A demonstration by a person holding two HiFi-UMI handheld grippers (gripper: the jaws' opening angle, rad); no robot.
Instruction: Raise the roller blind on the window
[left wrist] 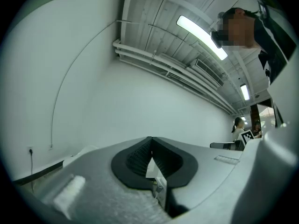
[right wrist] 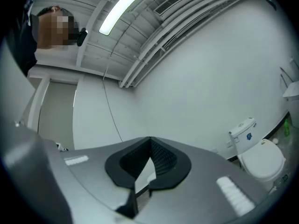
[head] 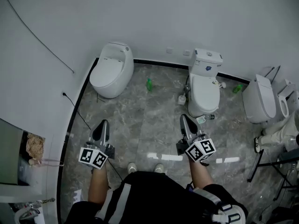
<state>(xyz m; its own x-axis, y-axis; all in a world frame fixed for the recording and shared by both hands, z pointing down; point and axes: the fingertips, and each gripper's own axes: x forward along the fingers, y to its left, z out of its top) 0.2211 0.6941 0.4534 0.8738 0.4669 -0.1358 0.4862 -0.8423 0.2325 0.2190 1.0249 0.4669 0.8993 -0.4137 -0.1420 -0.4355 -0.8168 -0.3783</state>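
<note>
Both claws are shut with nothing between the jaws. We hold the left claw (head: pixel 103 123) and the right claw (head: pixel 183 118) out in front of us at about waist height, side by side and well apart. Each claw's own view shows its dark pads pressed together at the tips, with only bare wall beyond them.

We judge that the task has not started. The blind shows in no view, and neither does a window, so we cannot say where it lies relative to either claw. It is certainly not near the jaws.

Below us is a grey marble floor (head: pixel 145 125). Ahead, three toilets stand along the white wall (head: pixel 154 17):
- One toilet (head: pixel 111 71) is beyond the left claw.
- A second toilet (head: pixel 204 90) is beyond the right claw.
- A third toilet (head: pixel 259 99) is far to the right.

A small green bottle (head: pixel 149 84) sits on the floor between the first two toilets.

The next move, as we see it, is to turn and find the window, then walk to it. After that, one claw has to open and reach for whatever works the blind, a cord or a bottom rail. We cannot tell which from here.
</note>
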